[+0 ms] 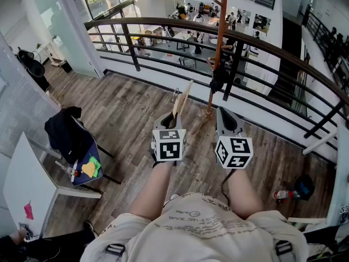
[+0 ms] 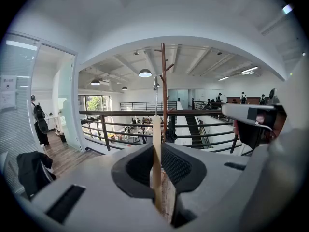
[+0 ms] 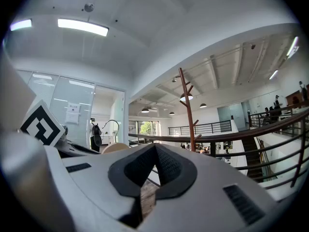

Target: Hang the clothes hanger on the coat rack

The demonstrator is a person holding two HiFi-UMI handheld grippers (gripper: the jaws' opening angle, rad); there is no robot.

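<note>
The left tongs (image 2: 158, 151) are clamped on the wooden clothes hanger (image 2: 156, 129). They pinch its flat body edge-on, so the metal hook (image 2: 155, 83) stands clear beyond the tips, probably to leave it free for a peg. The coat rack (image 2: 164, 91) rises ahead of these tongs, just right of the hook and not touching it. The right tongs (image 3: 155, 151) are closed on nothing. Only the head view shows the hanger's slant and the rack's foot beside the railing (image 1: 163, 23).
</note>
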